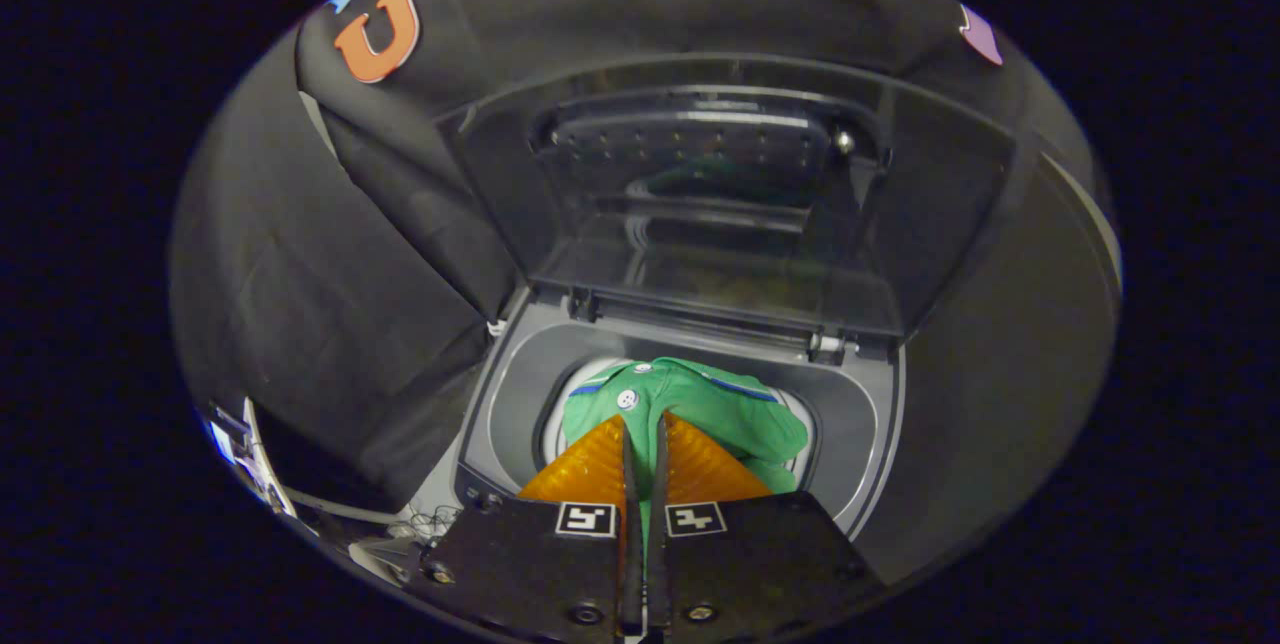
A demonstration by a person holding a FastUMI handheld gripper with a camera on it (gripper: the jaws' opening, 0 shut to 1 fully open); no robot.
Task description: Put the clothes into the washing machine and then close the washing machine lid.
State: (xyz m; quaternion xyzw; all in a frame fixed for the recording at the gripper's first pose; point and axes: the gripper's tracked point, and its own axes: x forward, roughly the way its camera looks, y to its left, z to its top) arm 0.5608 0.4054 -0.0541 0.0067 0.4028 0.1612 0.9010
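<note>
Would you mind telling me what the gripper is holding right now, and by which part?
The gripper is shut on the green garment, pinching a fold of cloth near its middle, over the open washing machine drum.

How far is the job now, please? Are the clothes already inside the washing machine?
Partly done. The green garment hangs in the drum opening, pinched between the nearly closed fingers of the gripper, so it is not released yet. The lid stands open. Left: let go of the garment, then close the lid.
</note>
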